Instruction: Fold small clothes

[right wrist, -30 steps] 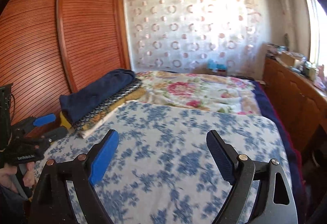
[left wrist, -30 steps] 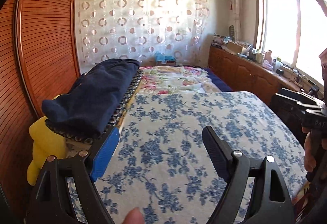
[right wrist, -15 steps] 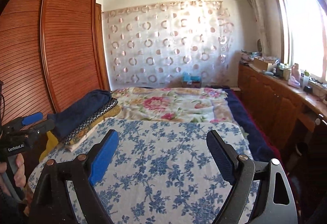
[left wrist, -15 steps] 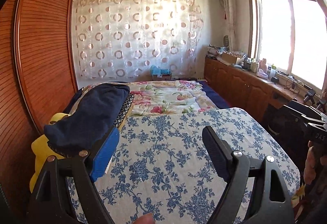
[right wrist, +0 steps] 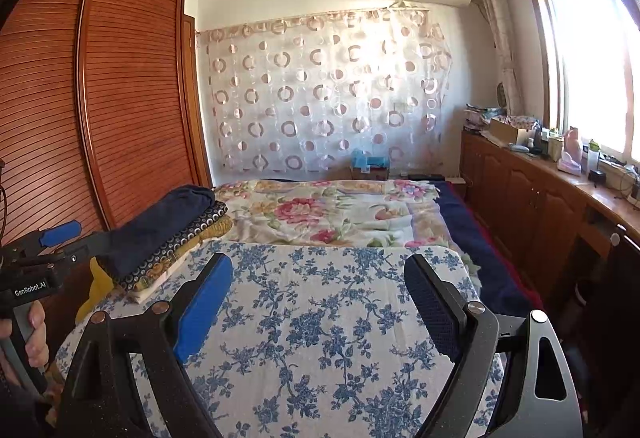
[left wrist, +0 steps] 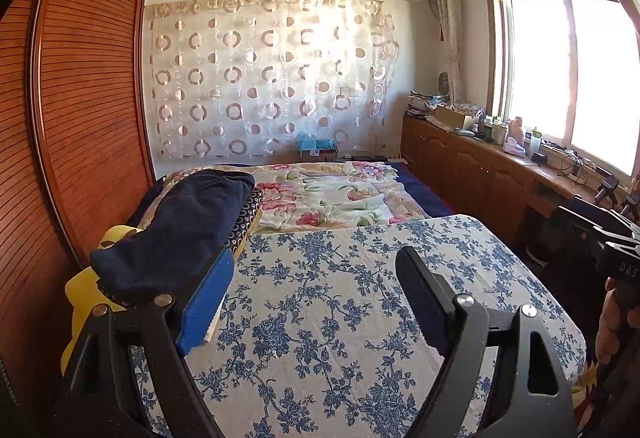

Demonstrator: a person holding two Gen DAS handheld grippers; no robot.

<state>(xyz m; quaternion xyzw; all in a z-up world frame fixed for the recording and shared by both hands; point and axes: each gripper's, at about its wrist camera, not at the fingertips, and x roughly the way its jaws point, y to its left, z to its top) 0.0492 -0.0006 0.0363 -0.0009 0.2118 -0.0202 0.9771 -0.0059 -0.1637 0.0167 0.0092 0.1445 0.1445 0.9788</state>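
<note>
**Folded clothes stacked at the board's left edge, both grippers empty**

The stack of folded small clothes (left wrist: 176, 238) lies at about nine o'clock in the left wrist view, on the left edge of the blue-and-white floral padded board (left wrist: 340, 302). On top is a dark navy folded garment (right wrist: 156, 222); under it a dark fabric printed with small rings (right wrist: 180, 242), then a mustard patterned piece and a pale one at the bottom. A bright yellow cloth (left wrist: 80, 298) shows beneath the stack at its near end, toward eight o'clock.

The left gripper (left wrist: 316, 298) hovers over the board with its jaws spread wide and nothing between them; its blue pad sits just in front of the stack's near end. The right gripper (right wrist: 318, 298) is likewise wide open and empty above the board's bare middle. In the right wrist view a hand (right wrist: 32, 334) holds the left gripper's handle at eight o'clock.

Beyond the board, at twelve o'clock, lies a flower-printed quilt (right wrist: 332, 210). A slatted reddish wooden wardrobe (right wrist: 120, 98) stands at ten o'clock, a sheer curtain with ring patterns (left wrist: 272, 78) hangs behind, and a wooden cabinet counter (right wrist: 532, 190) runs under the window (left wrist: 572, 78) at three o'clock.
</note>
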